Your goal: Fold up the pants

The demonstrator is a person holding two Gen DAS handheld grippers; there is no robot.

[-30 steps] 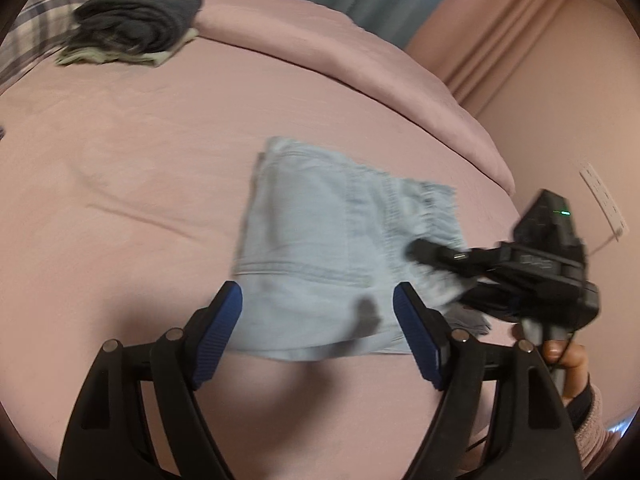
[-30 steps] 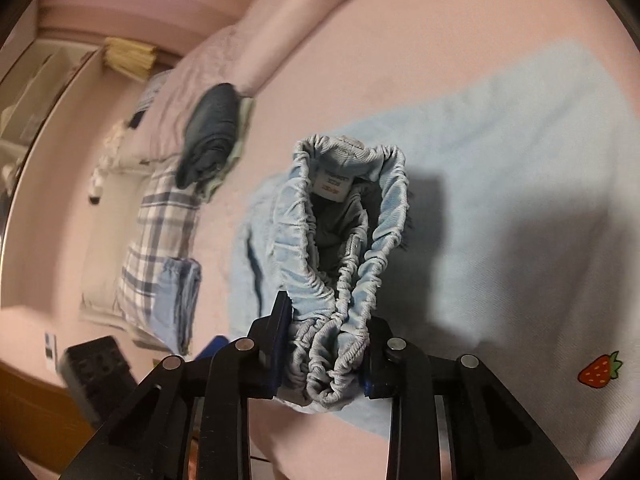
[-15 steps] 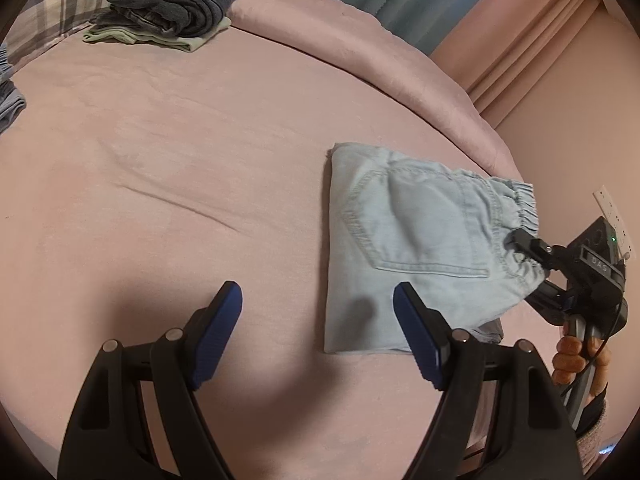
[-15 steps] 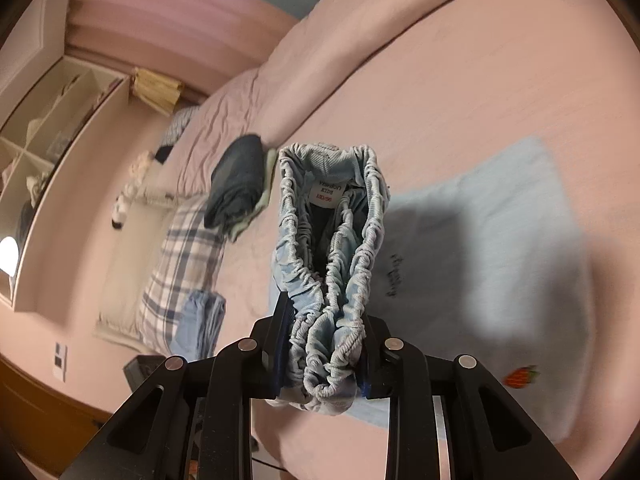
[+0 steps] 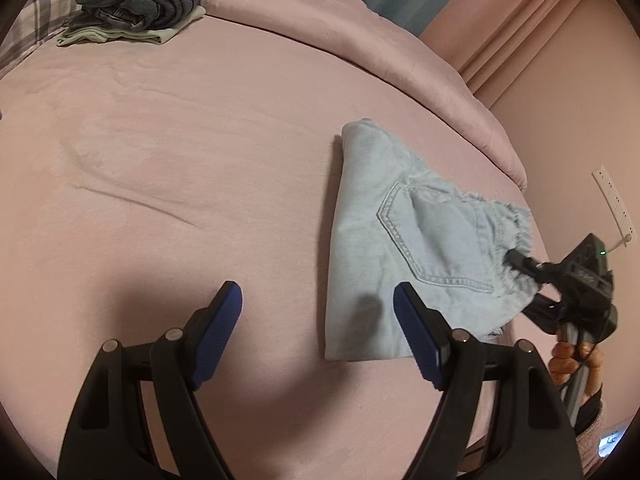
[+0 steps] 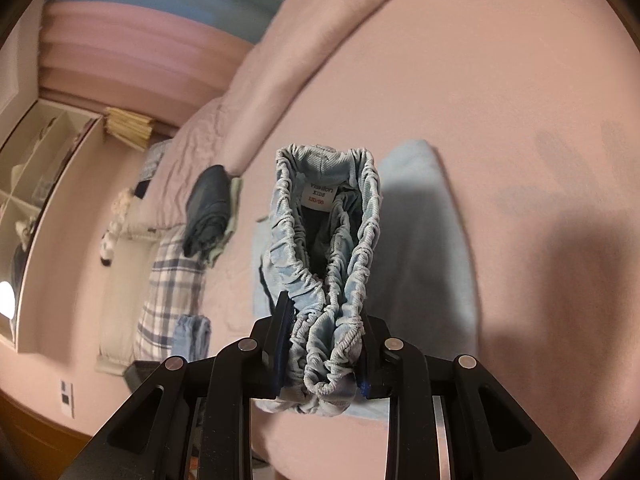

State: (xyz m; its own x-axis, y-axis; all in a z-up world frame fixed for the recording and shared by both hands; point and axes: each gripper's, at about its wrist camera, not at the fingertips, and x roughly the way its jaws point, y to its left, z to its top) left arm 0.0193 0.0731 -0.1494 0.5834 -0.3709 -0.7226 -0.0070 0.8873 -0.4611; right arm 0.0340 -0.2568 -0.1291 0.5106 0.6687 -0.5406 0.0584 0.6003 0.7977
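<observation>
Folded light blue denim pants (image 5: 404, 240) lie on the pink bed at the right of the left wrist view, back pocket up. My right gripper (image 6: 322, 350) is shut on the bunched elastic waistband (image 6: 326, 240), lifting that end; it also shows in the left wrist view (image 5: 520, 262) at the pants' right edge. My left gripper (image 5: 318, 320) is open and empty, hovering above the bed just left of the pants' near corner.
A stack of folded dark and pale green clothes (image 5: 140, 4) sits at the bed's far left, beside a plaid pillow (image 5: 36, 16). A rolled pink duvet (image 5: 360, 36) runs along the far edge. A wall with a socket (image 5: 612, 200) is at right.
The pants have been dragged rightwards by the right gripper holding the waistband, and now lie off to the right of my open left gripper. The view has shifted towards the bed's middle.
</observation>
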